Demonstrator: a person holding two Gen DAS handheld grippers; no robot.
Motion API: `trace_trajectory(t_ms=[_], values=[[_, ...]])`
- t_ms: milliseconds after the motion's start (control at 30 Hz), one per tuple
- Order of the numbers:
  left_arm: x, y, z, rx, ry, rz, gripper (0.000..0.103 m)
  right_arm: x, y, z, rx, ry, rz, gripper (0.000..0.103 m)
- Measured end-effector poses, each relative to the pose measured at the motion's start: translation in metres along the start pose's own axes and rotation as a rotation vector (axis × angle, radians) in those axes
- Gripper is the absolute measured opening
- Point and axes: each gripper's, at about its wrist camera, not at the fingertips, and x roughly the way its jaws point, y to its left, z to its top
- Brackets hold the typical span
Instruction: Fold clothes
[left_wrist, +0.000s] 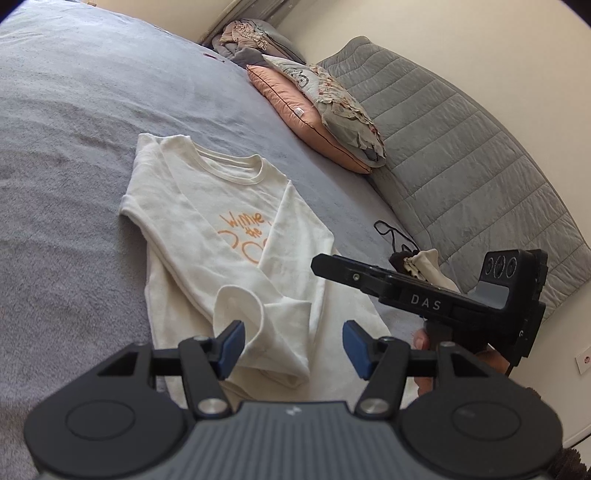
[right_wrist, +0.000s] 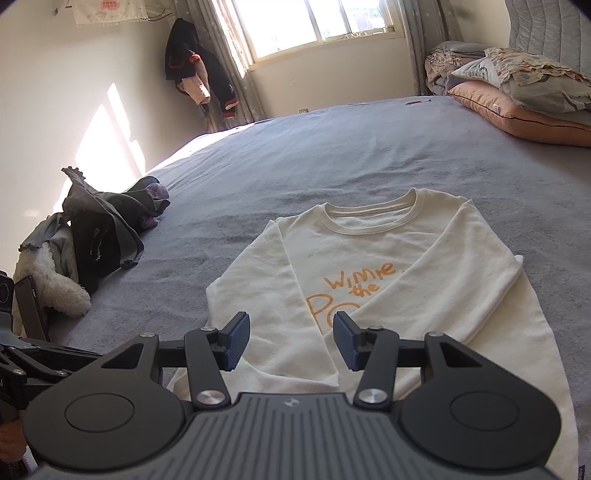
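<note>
Sweatshirt (right_wrist: 369, 280) print half-hidden by sleeves | left tongs (left_wrist: 293, 347) spread | right tongs (right_wrist: 291, 341) spread

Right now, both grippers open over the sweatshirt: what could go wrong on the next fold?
1. The sleeve cuff stands curled up beside the left gripper; a grab may catch only that loop and undo the sleeve fold.
2. Both sleeves lie crossed on the sweatshirt; the right gripper might pinch one layer and drag them askew.

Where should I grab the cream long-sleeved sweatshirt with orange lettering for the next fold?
Probably the bottom hem of the cream sweatshirt, coming from the near edge. Both sleeves already lie crossed over the chest, the collar points away, and both open grippers, left and right, hover there.
</note>
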Motion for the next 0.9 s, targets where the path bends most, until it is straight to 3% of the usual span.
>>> trace_trajectory(t_ms=[400, 600, 900], values=[[-0.009, 0.037, 0.011, -0.137, -0.053, 0.106, 0.062, 0.003, 0.005, -0.001, -0.001, 0.017, 0.011, 0.053], [0.005, 0.045, 0.008, -0.186, -0.04, 0.104, 0.06, 0.002, 0.008, -0.003, 0.001, 0.034, 0.039, 0.053], [0.0, 0.044, 0.009, -0.177, -0.084, 0.206, 0.06, 0.001, 0.037, -0.015, -0.123, 0.088, 0.106, 0.053]])
